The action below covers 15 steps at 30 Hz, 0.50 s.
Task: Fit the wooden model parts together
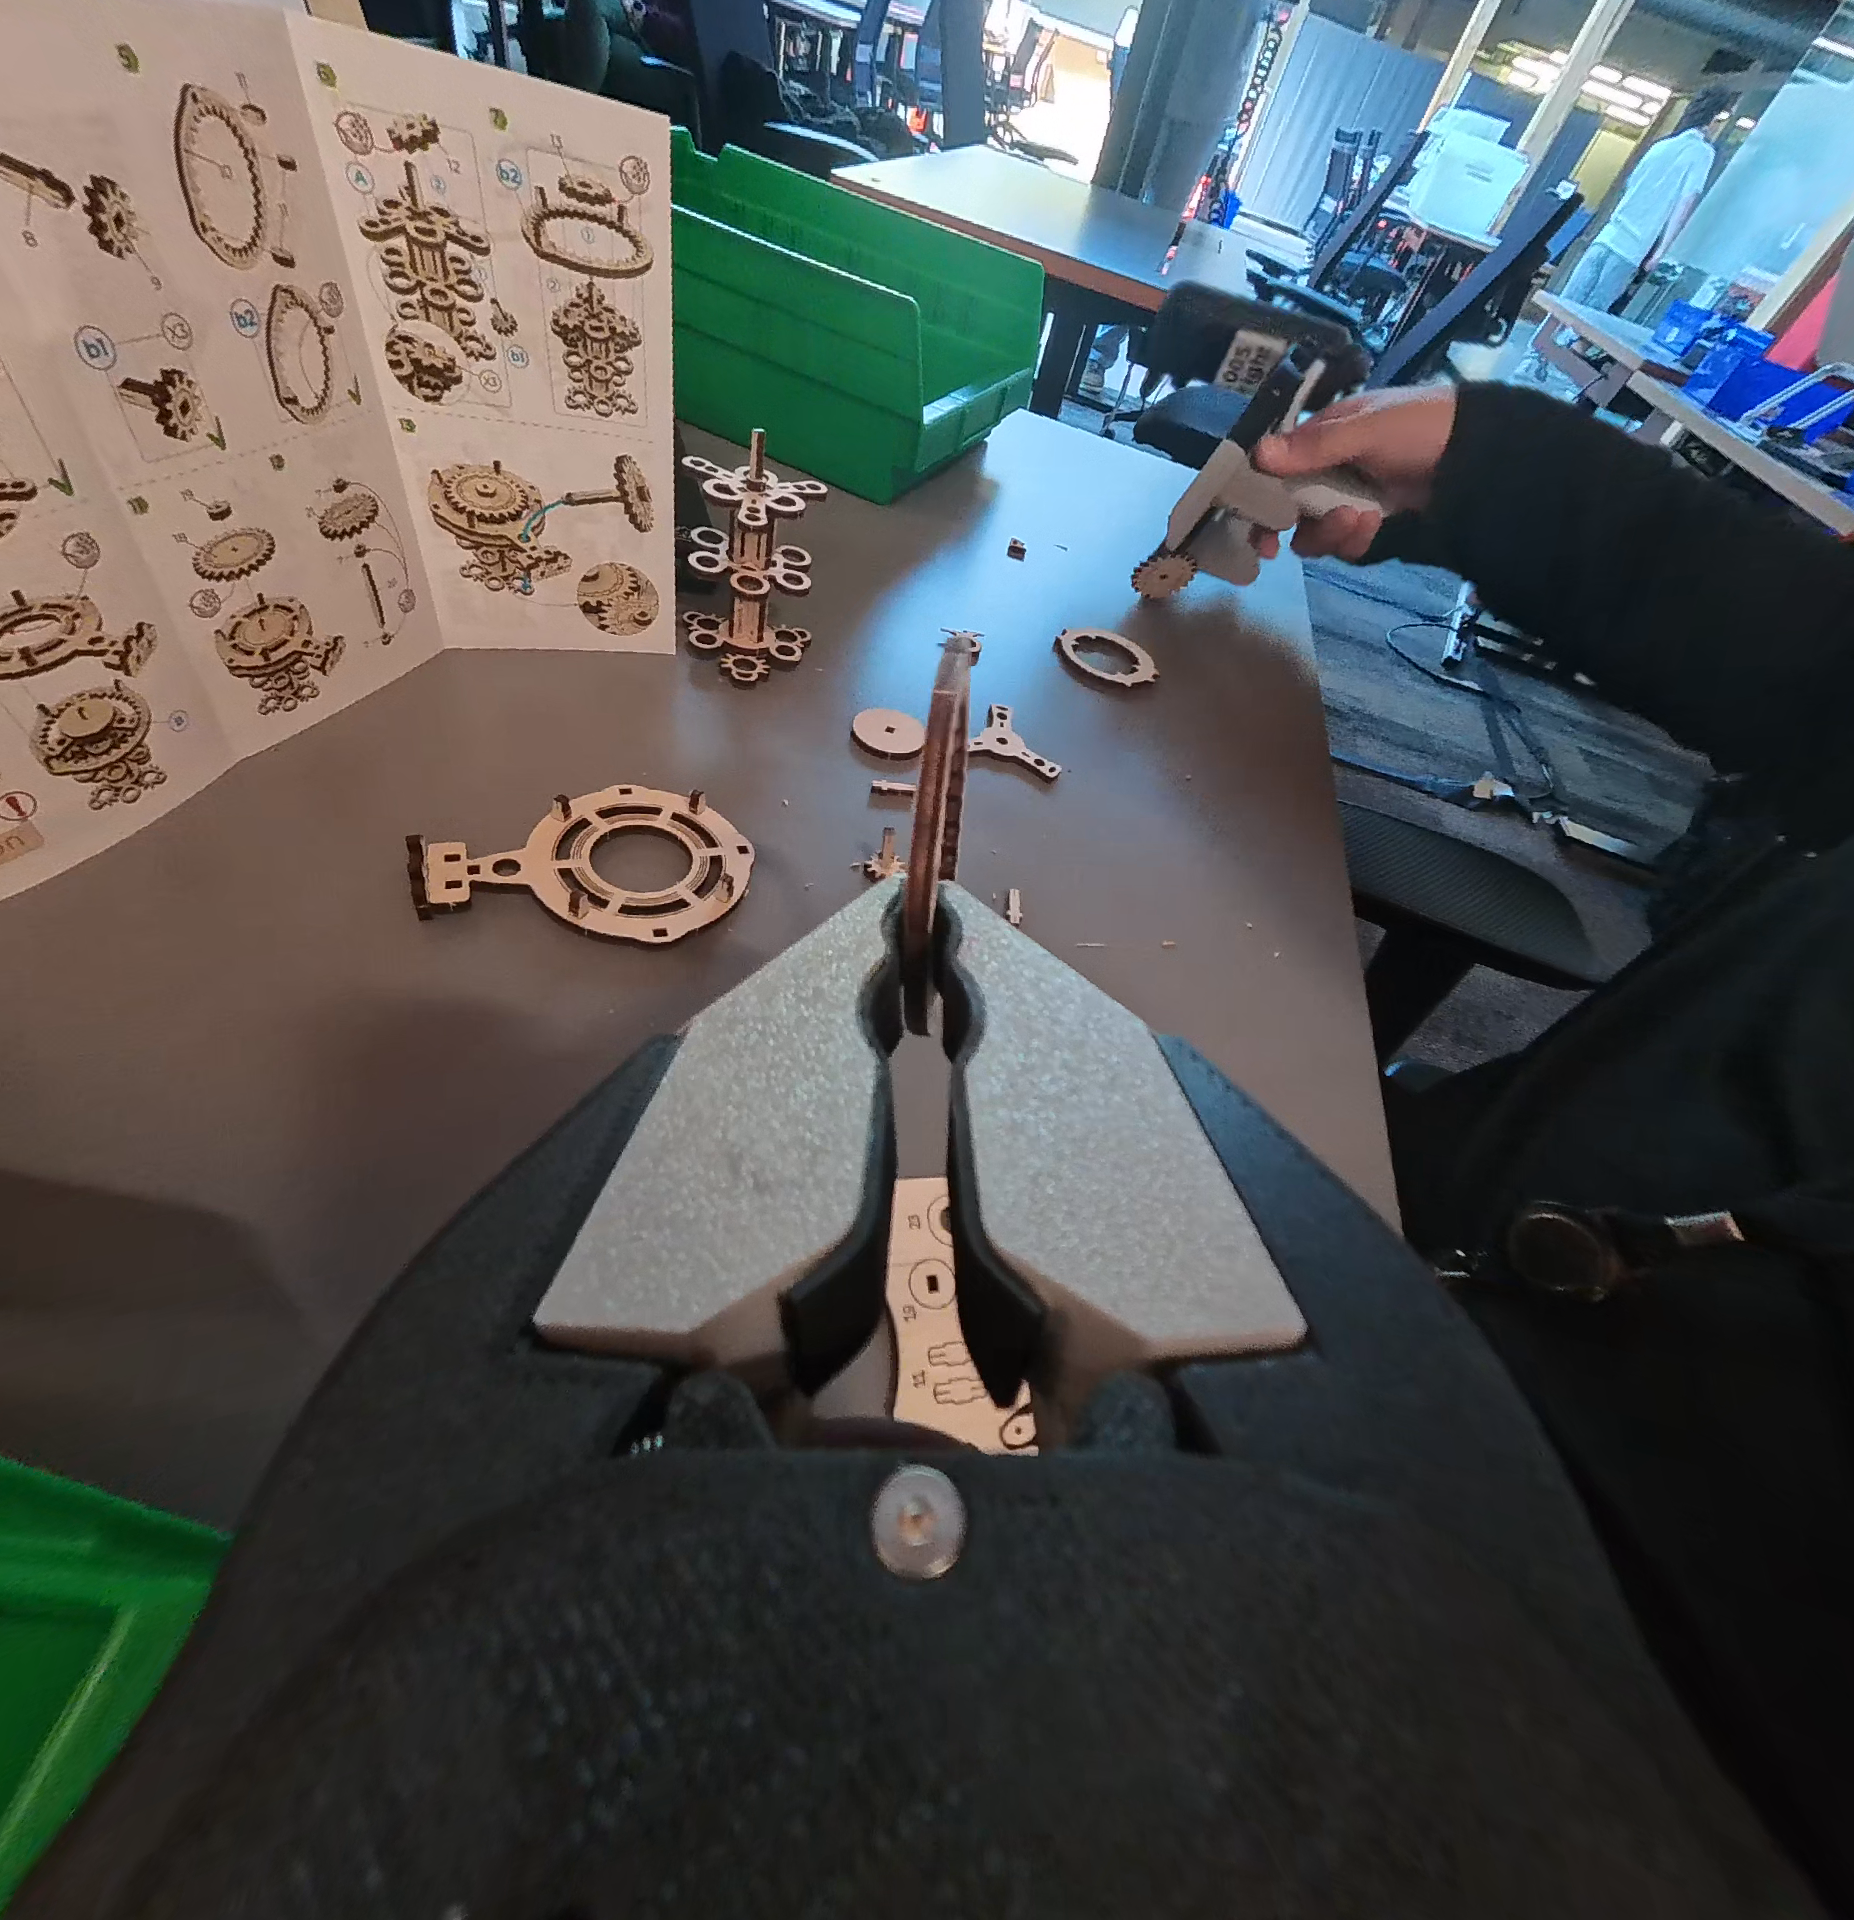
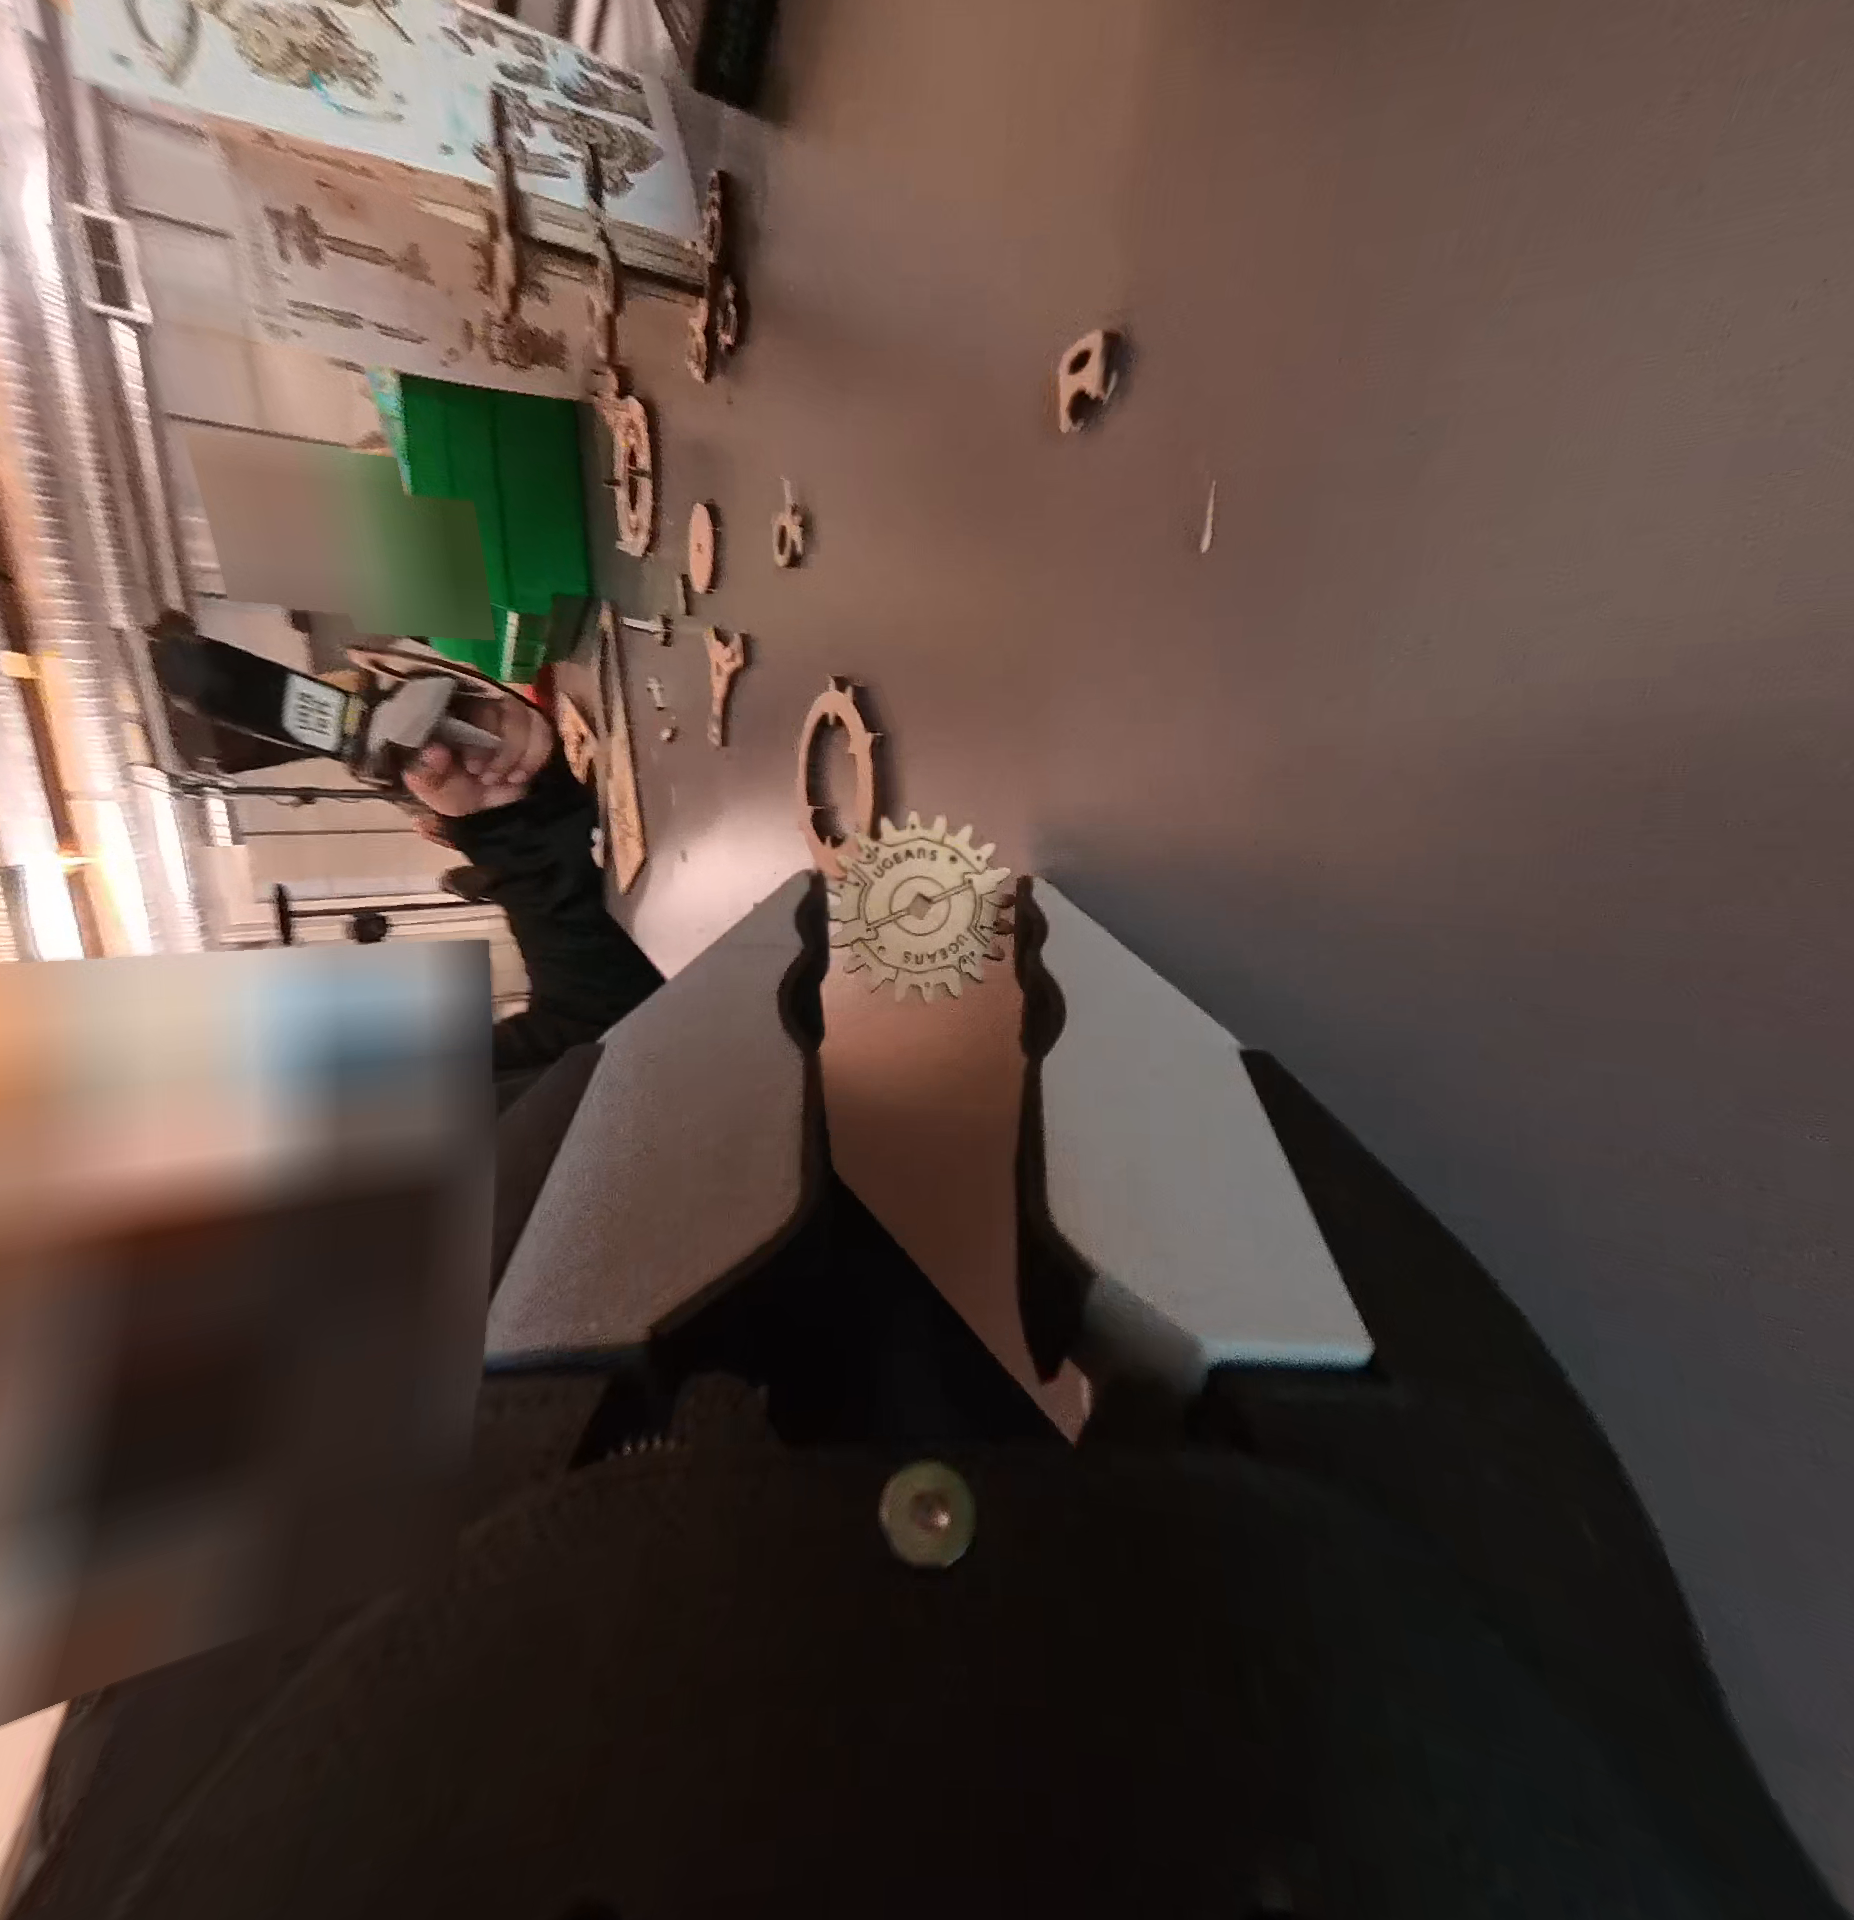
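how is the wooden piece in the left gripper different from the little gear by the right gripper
The wooden piece is clamped on edge in the left gripper, off the table; the small gear lies flat on it between the right gripper's open jaws. The piece looks dark and edge-on; the gear shows its pale toothed face. Both are thin wood.

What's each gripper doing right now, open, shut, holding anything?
Left gripper: shut on a flat wooden piece, held edge-on.
Right gripper: open, fingertips either side of a small wooden gear.

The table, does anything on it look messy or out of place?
Mostly an orderly work spread. The one oddity: small wood slivers and crumbs scattered on the table near its right edge, around, by the loose parts. Nothing looks broken or tipped; the tower stands upright.
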Available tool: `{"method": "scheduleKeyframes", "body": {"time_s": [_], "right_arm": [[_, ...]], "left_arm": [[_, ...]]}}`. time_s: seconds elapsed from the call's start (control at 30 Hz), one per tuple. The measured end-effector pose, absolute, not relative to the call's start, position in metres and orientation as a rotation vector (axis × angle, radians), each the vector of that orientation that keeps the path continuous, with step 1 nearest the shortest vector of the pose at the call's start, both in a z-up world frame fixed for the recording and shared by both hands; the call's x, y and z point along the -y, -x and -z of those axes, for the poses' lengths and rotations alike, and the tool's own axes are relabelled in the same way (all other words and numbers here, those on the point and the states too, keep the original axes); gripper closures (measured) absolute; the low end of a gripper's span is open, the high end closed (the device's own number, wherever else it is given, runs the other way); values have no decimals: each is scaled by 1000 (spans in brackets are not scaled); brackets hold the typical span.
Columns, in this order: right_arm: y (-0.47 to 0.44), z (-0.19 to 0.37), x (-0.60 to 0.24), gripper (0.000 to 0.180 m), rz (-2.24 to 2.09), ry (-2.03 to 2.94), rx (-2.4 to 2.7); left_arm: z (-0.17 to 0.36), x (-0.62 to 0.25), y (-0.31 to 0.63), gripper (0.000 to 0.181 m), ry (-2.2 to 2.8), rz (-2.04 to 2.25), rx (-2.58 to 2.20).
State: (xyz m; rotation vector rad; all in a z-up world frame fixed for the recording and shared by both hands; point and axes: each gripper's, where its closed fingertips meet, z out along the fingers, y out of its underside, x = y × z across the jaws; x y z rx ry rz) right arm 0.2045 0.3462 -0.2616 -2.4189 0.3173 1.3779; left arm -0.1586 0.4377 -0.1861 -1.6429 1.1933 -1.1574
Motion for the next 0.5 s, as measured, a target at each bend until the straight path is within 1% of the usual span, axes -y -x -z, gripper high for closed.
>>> {"method": "scheduleKeyframes", "body": {"time_s": [0.23, 0.37, 0.5], "right_arm": [[-218, 264, -352, 146, -1089, 2595, -216], [-217, 259, -358, 123, -895, 2587, -88], [-216, 243, -354, 124, -515, 2532, 282]], "left_arm": [[185, -437, 159, 181, 1638, 1159, -1194], [184, -436, 160, 181, 1633, 1162, -1193], [184, -435, 159, 181, 1633, 1158, -1199]]}}
